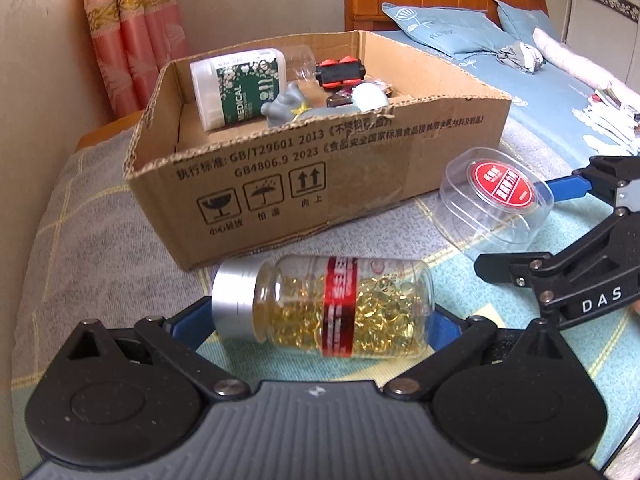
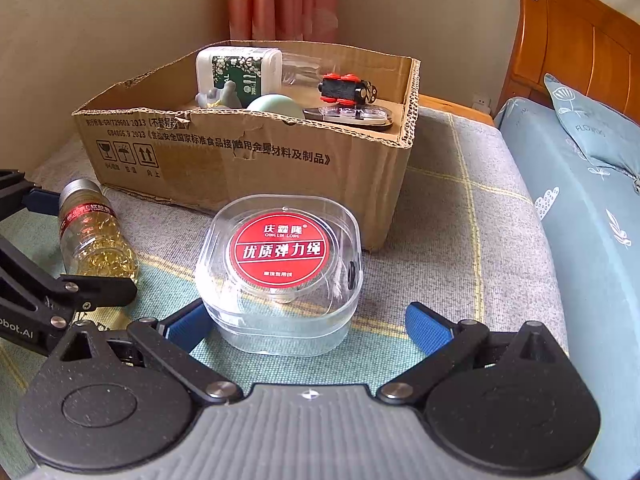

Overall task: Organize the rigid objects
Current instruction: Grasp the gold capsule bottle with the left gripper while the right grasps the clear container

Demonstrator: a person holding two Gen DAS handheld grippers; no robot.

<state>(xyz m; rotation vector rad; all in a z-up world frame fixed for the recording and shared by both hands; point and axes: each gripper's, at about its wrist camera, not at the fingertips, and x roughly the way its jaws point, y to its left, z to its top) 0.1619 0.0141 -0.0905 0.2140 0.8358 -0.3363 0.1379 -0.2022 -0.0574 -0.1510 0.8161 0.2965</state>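
Note:
A clear bottle of golden capsules (image 1: 328, 308) with a silver cap lies on its side on the blanket; it also shows in the right wrist view (image 2: 94, 236). My left gripper (image 1: 320, 320) is open, a blue finger at each end of the bottle. A clear plastic case with a round red label (image 2: 280, 268) sits on the blanket; it also shows in the left wrist view (image 1: 496, 200). My right gripper (image 2: 308, 324) is open, its fingers on either side of the case, not pressing it. An open cardboard box (image 1: 304, 172) stands just behind both.
The box (image 2: 256, 160) holds a white and green tub (image 1: 236, 88), a black and red toy (image 1: 340, 72), a grey figure (image 1: 284, 104) and other small things. A bed with blue pillows (image 1: 436, 28) lies to the right; curtains (image 1: 132, 32) and a wall stand behind.

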